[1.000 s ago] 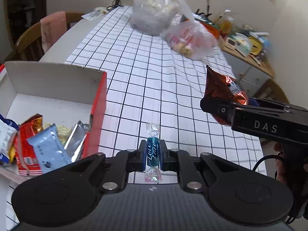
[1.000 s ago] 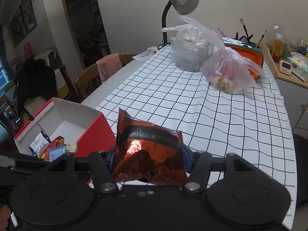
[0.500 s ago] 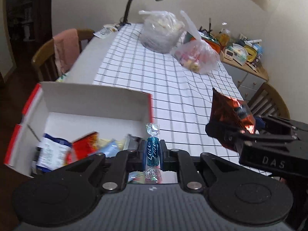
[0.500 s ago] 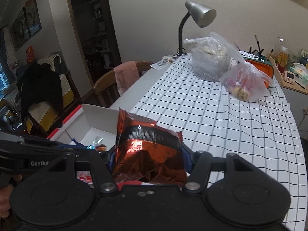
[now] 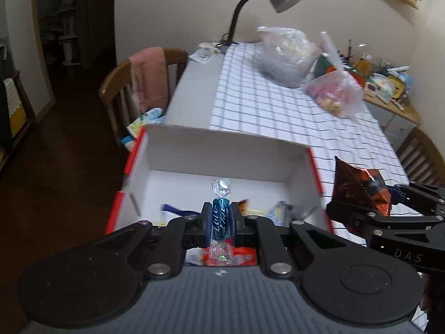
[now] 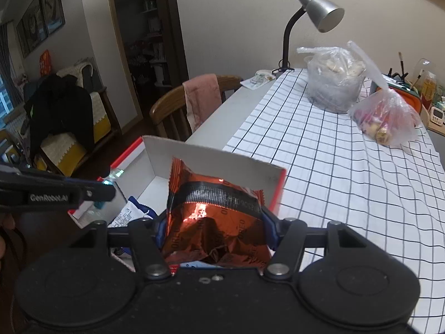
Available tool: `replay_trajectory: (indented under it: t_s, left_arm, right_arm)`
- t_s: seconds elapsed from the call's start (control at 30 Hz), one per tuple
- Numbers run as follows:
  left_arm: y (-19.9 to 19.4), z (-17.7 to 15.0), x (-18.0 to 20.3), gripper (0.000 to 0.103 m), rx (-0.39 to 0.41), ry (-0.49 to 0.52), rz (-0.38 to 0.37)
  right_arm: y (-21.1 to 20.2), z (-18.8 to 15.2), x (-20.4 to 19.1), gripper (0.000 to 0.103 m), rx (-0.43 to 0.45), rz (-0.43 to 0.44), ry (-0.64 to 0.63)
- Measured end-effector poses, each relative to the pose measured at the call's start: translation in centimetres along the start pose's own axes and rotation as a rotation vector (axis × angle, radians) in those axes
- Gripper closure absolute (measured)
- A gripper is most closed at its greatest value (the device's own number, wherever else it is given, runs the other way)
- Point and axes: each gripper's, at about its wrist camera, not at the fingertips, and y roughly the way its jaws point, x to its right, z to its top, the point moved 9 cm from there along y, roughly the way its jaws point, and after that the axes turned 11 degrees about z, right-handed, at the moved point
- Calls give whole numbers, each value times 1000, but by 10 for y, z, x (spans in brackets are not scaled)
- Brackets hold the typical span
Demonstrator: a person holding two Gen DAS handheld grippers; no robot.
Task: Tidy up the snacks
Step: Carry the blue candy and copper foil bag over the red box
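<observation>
Presently I log these items: my left gripper [image 5: 221, 220], clenched on a blue-wrapped candy [image 5: 221, 221] standing upright between its pads, above the open red-and-white box [image 5: 222, 150] at the table's near left edge. My right gripper [image 6: 215, 229], grasping a crumpled red-brown snack packet [image 6: 214, 222] by its sides, over the box's right wall. Box contents: several snack packets [image 6: 133, 213], partly hidden behind the grippers. Checked tablecloth [image 6: 333, 161] covering the table's right part. Two clear plastic bags [image 6: 333, 78] toward the far end, desk lamp [image 6: 319, 14] at the far edge. Wooden chair with a pink cloth [image 5: 147, 80] along the left edge.
</observation>
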Motion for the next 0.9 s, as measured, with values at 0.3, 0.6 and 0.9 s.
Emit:
replay_trajectory:
  t_s: [0.3,0.6,0.9]
  left_arm:
    - [39,-7,-27,91,-33,36,58]
    - [76,-20,-25,91,-75,85,88]
    - [89,-29,-23,91,-99,129,91]
  right_arm:
    - [52,-14,-3,42,-52,-35,-13]
    - [73,-23,-10,40,-86,-56,-73]
    - [79,-28,-11,36,-104,-57,-61]
